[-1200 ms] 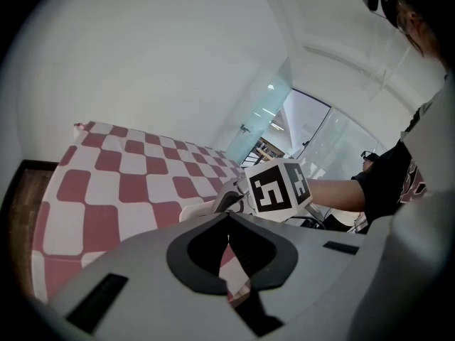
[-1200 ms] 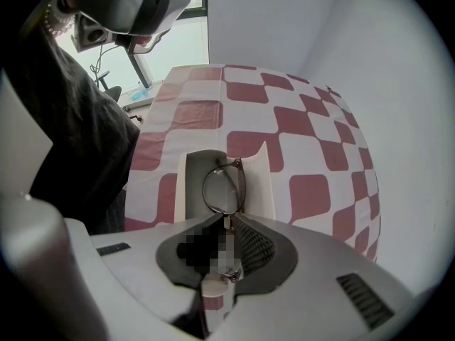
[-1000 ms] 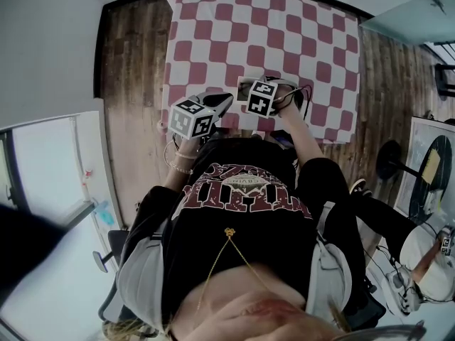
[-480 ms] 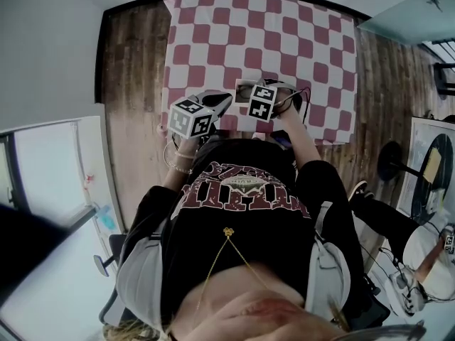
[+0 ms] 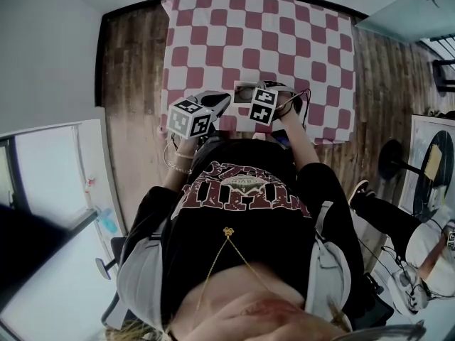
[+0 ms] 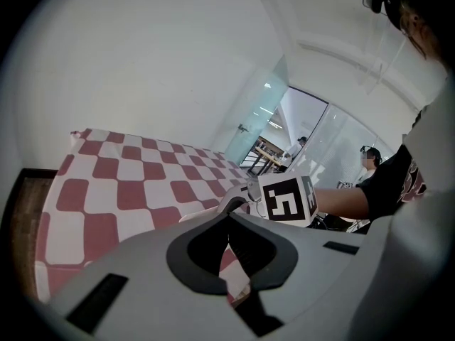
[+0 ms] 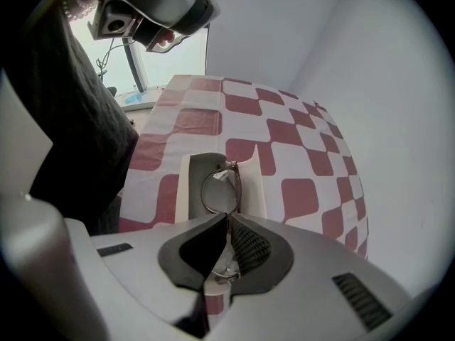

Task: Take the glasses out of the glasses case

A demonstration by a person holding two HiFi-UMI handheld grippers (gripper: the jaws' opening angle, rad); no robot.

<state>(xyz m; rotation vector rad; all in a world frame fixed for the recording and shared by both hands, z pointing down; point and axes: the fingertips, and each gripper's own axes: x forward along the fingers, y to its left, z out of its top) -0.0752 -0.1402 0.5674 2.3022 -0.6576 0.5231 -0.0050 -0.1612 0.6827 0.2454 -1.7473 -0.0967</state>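
Note:
An open cream glasses case (image 7: 186, 183) lies near the front edge of the red-and-white checked tablecloth (image 5: 284, 41). The thin-framed glasses (image 7: 219, 190) stand partly in it. My right gripper (image 7: 227, 219) is shut on the near part of the glasses frame. In the head view its marker cube (image 5: 263, 105) covers the jaws, right beside the case (image 5: 243, 91). My left gripper (image 6: 228, 217) is shut, with nothing seen between its jaws. It is held just left of the case (image 6: 202, 215), pointing towards the right gripper's cube (image 6: 284, 199).
The cloth covers the table out to the wooden floor (image 5: 135, 84) on both sides. A white wall stands to the left. Another person (image 5: 426, 251) and a black stool base (image 5: 389, 160) are on the floor at the right, away from the table.
Both grippers stay in the same place by the case. Only the head camera has shifted slightly.

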